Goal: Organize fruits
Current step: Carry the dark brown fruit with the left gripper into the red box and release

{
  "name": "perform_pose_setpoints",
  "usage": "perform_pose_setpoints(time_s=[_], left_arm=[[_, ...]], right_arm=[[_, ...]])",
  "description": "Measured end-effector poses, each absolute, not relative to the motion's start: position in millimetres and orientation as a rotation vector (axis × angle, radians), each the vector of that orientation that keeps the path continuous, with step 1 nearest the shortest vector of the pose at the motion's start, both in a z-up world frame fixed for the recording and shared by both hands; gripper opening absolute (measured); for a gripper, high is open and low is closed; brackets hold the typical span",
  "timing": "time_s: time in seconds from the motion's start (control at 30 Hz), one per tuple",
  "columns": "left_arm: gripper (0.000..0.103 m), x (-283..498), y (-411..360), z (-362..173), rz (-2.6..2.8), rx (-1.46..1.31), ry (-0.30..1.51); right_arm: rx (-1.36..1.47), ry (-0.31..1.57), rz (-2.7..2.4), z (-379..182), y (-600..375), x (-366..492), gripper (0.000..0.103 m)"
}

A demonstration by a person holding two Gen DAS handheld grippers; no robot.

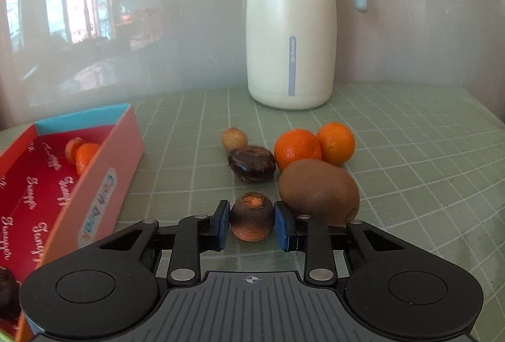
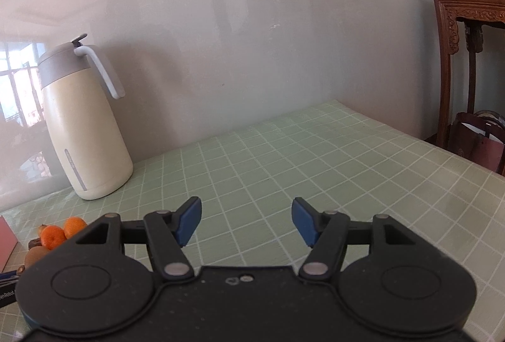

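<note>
My left gripper [image 1: 252,223] is shut on a small dark brown fruit with an orange cut top [image 1: 252,219], both blue pads pressing its sides, low over the green checked tablecloth [image 1: 189,178]. Just behind it lie a kiwi [image 1: 318,190], a dark round fruit [image 1: 252,163], a small tan fruit [image 1: 234,138] and two mandarins [image 1: 297,148] [image 1: 336,143]. A pink and red box [image 1: 104,181] on the left holds orange fruit [image 1: 82,152]. My right gripper [image 2: 246,222] stands open over bare cloth; mandarins [image 2: 53,236] and the kiwi [image 2: 36,256] show at its far left.
A cream thermos jug [image 1: 290,32] with a grey lid and handle stands at the back against the glossy wall [image 2: 252,42]. A carved wooden stand [image 2: 467,58] and a dark red bag [image 2: 476,143] sit past the table's right edge.
</note>
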State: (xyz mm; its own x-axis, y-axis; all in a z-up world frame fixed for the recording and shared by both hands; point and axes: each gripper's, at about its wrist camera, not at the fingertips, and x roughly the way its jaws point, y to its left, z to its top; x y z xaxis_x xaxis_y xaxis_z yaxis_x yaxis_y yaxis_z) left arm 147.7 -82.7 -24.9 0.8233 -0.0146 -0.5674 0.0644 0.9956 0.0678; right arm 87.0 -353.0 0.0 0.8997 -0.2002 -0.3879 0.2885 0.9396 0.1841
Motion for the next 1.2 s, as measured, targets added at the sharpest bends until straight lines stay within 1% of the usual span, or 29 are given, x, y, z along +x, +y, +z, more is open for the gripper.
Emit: perform_pose_setpoints(time_s=[0.63, 1.2], left_arm=[[0.030, 90.5, -37.0, 16.8, 0.002, 0.077, 0.501], [0.030, 67.6, 33.4, 28.5, 0.134, 0.041, 0.467]], right_arm=[[0.239, 0.413, -0.197, -0.7, -318.0, 95.1, 0.063], [0.208, 0.426, -0.115, -1.3, -268.8, 102.1, 0.063]])
